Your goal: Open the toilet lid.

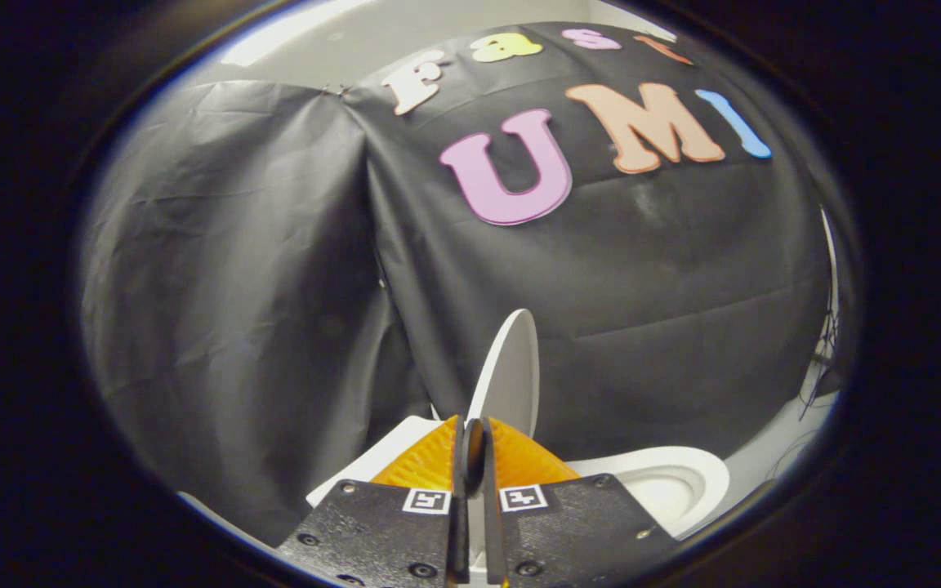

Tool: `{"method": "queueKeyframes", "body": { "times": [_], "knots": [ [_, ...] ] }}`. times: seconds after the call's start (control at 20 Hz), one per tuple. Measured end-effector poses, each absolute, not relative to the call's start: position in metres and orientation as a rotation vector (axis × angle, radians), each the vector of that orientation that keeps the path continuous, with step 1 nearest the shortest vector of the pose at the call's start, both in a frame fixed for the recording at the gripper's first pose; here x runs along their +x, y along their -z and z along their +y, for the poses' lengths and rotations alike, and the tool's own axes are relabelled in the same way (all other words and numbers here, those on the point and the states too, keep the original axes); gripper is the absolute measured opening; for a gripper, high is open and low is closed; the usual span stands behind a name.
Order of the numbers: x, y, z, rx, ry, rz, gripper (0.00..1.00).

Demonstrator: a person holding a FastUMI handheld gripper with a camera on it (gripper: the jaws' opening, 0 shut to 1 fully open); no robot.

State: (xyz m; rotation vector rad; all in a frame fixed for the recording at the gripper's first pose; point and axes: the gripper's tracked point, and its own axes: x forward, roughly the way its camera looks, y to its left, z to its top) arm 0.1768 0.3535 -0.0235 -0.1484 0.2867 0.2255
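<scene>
Your gripper (472,445) has its fingers pressed nearly together, pinching the lower edge of the lid (510,377) between them. The lid stands raised, close to upright, rising just ahead of the fingertips. To the right, just beyond your fingers, the seat (687,478) and bowl lie open. Behind it all hangs the black cloth wall (258,269).

Smooth glossy white toilet lid (510,371) and seat (666,482); matt, creased black cloth wall (274,286).
</scene>
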Motion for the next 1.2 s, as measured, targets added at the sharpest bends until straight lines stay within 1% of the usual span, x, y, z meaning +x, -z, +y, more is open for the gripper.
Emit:
{"method": "queueKeyframes", "body": {
  "times": [0.25,0.35,0.55,0.85,1.2],
  "knots": [
    [0.186,0.034,0.389,-0.346,-0.262,0.288,0.08],
    [0.186,0.041,0.401,-0.363,-0.288,0.290,0.08],
    [0.188,0.049,0.420,-0.410,-0.291,0.262,0.09],
    [0.192,0.061,0.449,-0.428,-0.329,0.283,0.11],
    [0.191,0.063,0.452,-0.445,-0.416,0.320,0.11]
  ]
}}
